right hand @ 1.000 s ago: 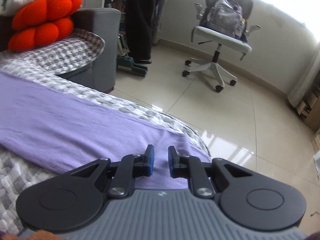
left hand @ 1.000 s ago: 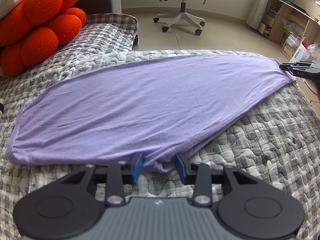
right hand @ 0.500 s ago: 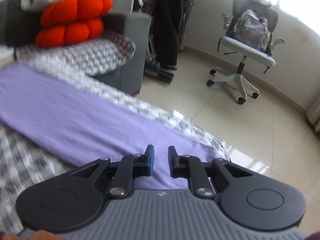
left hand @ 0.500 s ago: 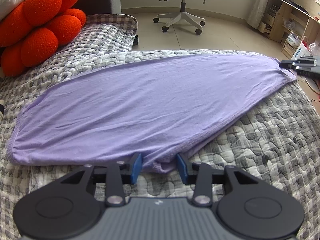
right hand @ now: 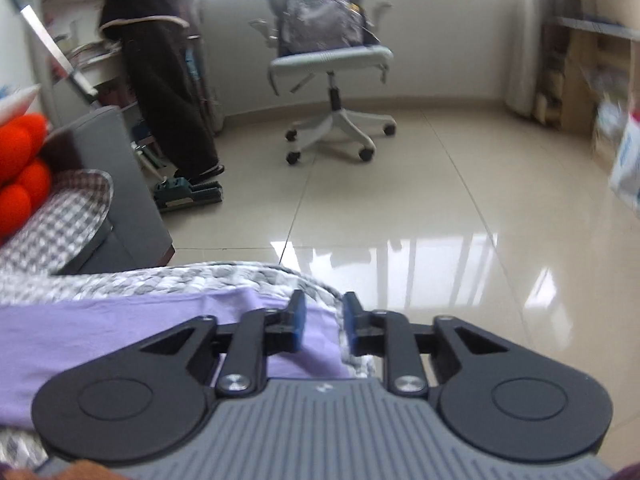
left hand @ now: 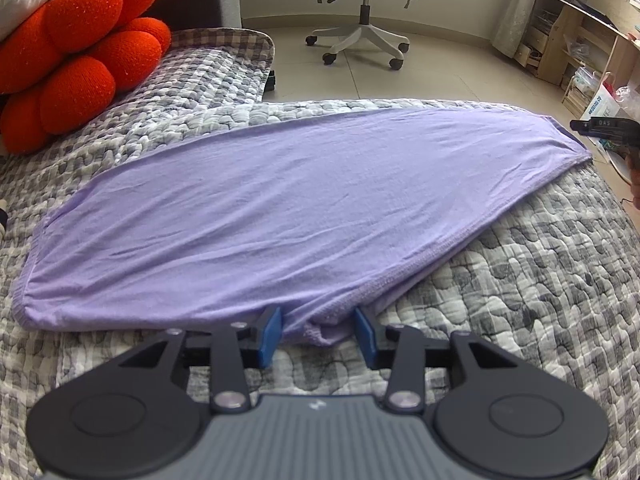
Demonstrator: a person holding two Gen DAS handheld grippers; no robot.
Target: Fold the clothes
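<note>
Left gripper [left hand: 319, 330]: jaws part-way apart, blue pads either side of a bunched corner of the purple garment; the pads stand clear of the cloth, so nothing is clamped.
Right gripper [right hand: 323, 326]: jaws opening, with a narrow gap between them; the garment's far corner lies under and between the fingers, apart from the pads. In the left wrist view it shows only as a dark tip at the right edge [left hand: 600, 127], just beside that corner.
Purple garment [left hand: 280, 208]: spread flat and long across the quilt, one straight stitched hem running from the near corner to the right-hand corner, a few shallow creases; the near corner is puckered into a small fold.
Quilt [left hand: 540, 280]: grey-and-white pebble pattern, covering the surface under the garment, reaching the edge by the floor.
Orange cushion [left hand: 76, 48]: lumpy, rounded lobes, at the far left on the quilt, well apart from the garment.
Office chair [right hand: 330, 80]: on the tiled floor beyond, a bag on its seat.
Person [right hand: 160, 80]: standing in dark clothes at the left of the chair, seen from the legs up to the waist.
</note>
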